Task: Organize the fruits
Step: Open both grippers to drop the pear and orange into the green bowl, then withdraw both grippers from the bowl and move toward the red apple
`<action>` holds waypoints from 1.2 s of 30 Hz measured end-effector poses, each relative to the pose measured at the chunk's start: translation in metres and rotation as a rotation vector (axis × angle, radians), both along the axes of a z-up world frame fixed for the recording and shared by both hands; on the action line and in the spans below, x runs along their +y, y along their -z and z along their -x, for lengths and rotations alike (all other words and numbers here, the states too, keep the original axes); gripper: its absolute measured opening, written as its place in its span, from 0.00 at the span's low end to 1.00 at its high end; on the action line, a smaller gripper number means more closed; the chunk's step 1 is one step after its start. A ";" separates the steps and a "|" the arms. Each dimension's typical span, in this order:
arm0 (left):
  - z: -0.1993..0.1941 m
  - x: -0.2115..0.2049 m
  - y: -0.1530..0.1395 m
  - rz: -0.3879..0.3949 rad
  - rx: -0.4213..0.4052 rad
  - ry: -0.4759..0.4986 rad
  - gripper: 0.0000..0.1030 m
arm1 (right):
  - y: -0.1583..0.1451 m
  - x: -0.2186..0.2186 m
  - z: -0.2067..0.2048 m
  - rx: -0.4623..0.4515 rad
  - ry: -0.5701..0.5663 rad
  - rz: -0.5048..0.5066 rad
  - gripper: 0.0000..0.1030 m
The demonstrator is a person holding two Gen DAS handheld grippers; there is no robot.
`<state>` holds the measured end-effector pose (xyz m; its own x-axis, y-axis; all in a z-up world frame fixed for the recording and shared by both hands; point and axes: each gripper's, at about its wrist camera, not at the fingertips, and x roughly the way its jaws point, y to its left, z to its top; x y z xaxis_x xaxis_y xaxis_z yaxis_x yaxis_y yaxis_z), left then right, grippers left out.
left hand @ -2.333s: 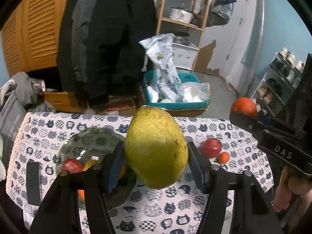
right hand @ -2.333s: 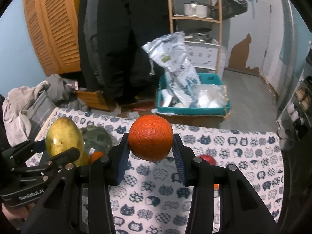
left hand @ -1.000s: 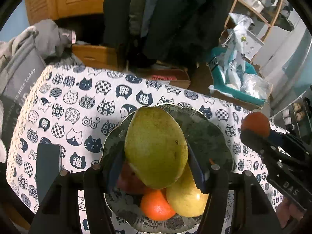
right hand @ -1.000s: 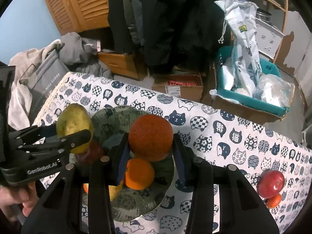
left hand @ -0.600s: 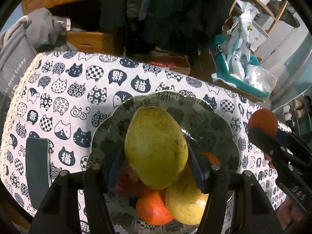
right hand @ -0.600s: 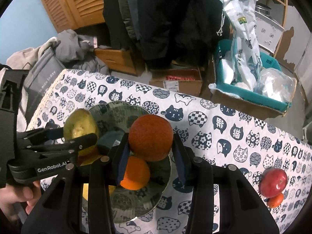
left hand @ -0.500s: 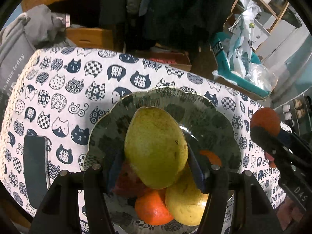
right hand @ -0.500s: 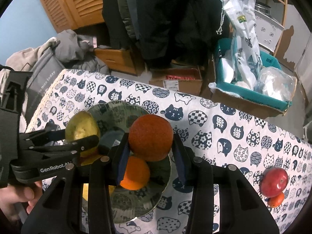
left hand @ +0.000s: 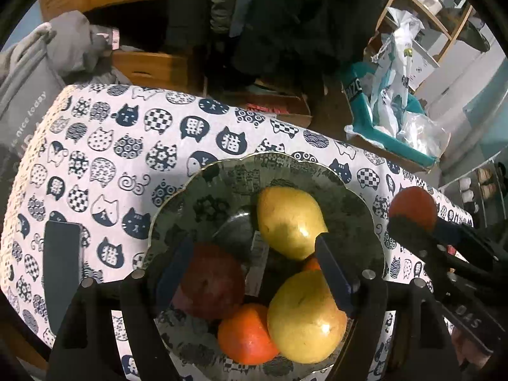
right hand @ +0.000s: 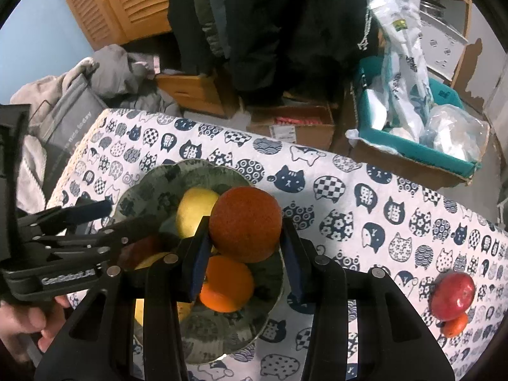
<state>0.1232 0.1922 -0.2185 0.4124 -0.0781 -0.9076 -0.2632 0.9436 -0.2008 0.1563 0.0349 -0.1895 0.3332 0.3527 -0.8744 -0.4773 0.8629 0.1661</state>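
Observation:
A patterned green bowl [left hand: 279, 165] sits on the cat-print tablecloth and holds a yellow-green pear [left hand: 290, 222], a second yellow fruit [left hand: 304, 317], a red apple [left hand: 212, 282] and an orange [left hand: 247, 336]. My left gripper [left hand: 254, 270] is open and empty just above the bowl. My right gripper [right hand: 246, 247] is shut on a big orange [right hand: 246, 223], held over the bowl's [right hand: 270, 298] right side; it shows at the right of the left wrist view [left hand: 412, 206]. A red apple [right hand: 452, 295] and a small orange [right hand: 455, 325] lie on the cloth at right.
A dark phone [left hand: 62, 270] lies flat on the cloth left of the bowl. Beyond the table's far edge are cardboard boxes [right hand: 295, 123], a teal bin with plastic bags [right hand: 412, 127], hanging dark coats and a grey bag [right hand: 63, 120].
My left gripper has opened and let go of the pear, which now lies in the bowl. My right gripper has kept the big orange and stayed over the bowl.

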 end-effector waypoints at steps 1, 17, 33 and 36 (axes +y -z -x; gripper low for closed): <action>0.003 0.002 -0.002 -0.008 -0.004 -0.007 0.78 | 0.002 0.002 0.000 0.004 -0.004 0.001 0.41; 0.026 0.025 -0.014 0.014 -0.022 -0.100 0.78 | -0.006 0.016 0.004 -0.004 -0.042 -0.011 0.64; 0.044 0.000 -0.062 0.007 -0.131 -0.067 0.79 | -0.049 -0.016 0.019 -0.149 0.027 0.072 0.65; 0.048 -0.007 -0.072 0.004 -0.154 -0.052 0.79 | -0.058 -0.023 0.024 -0.175 0.036 0.082 0.65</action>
